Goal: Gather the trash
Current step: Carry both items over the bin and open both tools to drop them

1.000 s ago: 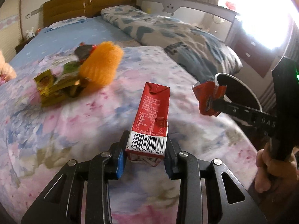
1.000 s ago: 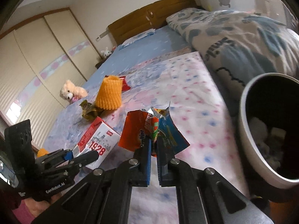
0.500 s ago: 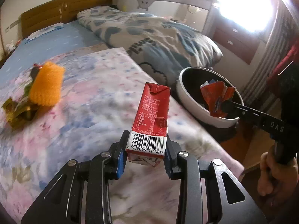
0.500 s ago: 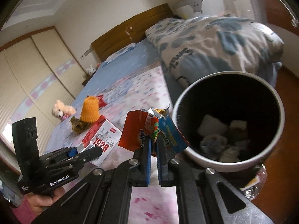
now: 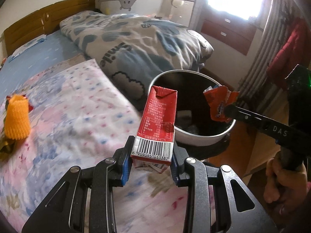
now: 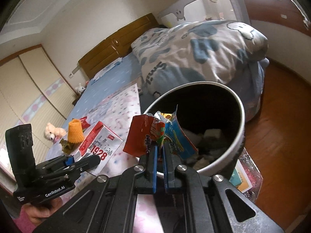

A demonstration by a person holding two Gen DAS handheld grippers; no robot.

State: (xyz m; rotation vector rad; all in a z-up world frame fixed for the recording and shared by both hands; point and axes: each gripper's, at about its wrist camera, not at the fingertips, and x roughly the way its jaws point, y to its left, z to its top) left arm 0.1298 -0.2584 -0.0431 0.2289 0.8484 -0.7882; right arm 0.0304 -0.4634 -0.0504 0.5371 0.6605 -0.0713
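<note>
Left tongs (image 5: 149,162) clamped on a red milk carton (image 5: 158,124), held upright-ish above the bed edge; barcode reads 6 909095 011387, white side panel shows "1928" in the right wrist view (image 6: 99,145). Right tongs (image 6: 159,155) pinched nearly shut on a bunch of snack wrappers (image 6: 155,136): red one reads "Ovaltine", blue one has a cartoon print, text unreadable. Wrappers sit over the near rim of the trash bin (image 6: 241,116), a round white pail with dark inside, standing on the floor beside the bed, crumpled white paper at the bottom. Left tool body printed "GenRobot.AI"; right tool arm shows "DAS". Orange foam net (image 5: 17,119) and a gold wrapper (image 5: 6,144) lie on the floral bedsheet (image 5: 77,116). Quilt (image 5: 140,38) reads "smile". Teddy bear (image 6: 52,133) far side.
</note>
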